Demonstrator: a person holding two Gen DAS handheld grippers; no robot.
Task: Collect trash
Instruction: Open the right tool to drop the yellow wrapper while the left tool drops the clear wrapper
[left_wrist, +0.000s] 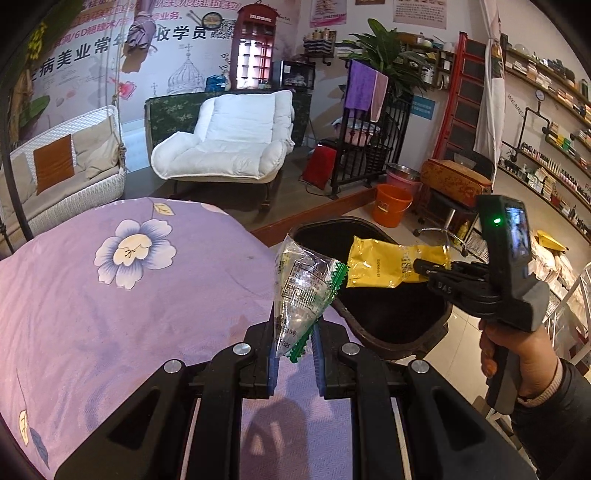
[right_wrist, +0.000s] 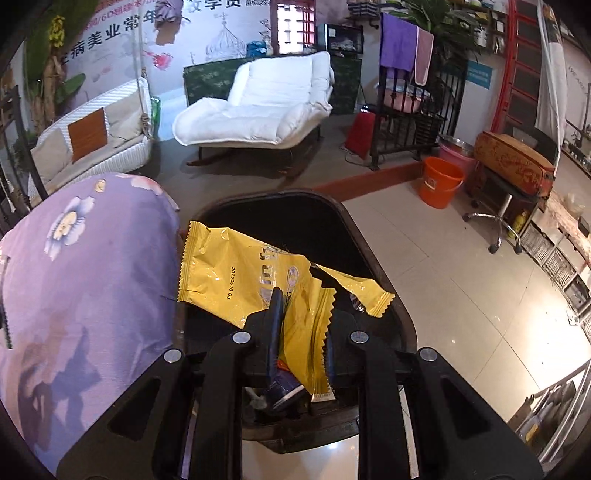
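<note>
My left gripper (left_wrist: 293, 334) is shut on a clear plastic wrapper with a green zigzag edge (left_wrist: 301, 284), held above the edge of the purple flowered cloth (left_wrist: 110, 295). A dark open bin (left_wrist: 391, 317) stands just right of the cloth. In the left wrist view my right gripper (left_wrist: 419, 266), held in a person's hand (left_wrist: 517, 354), is shut on a yellow snack wrapper (left_wrist: 384, 264) over the bin. The right wrist view shows the same yellow wrapper (right_wrist: 251, 277) pinched in my right gripper (right_wrist: 301, 325) directly above the bin (right_wrist: 384, 280), with some litter lying at its bottom.
The purple cloth (right_wrist: 81, 280) covers a raised surface left of the bin. On the tiled floor beyond stand an orange bucket (right_wrist: 441, 181), a pink basin (right_wrist: 458, 153) and a wheeled stool (right_wrist: 506, 199). A white lounge chair (left_wrist: 229, 144) and a wicker swing seat (left_wrist: 62, 173) are further back.
</note>
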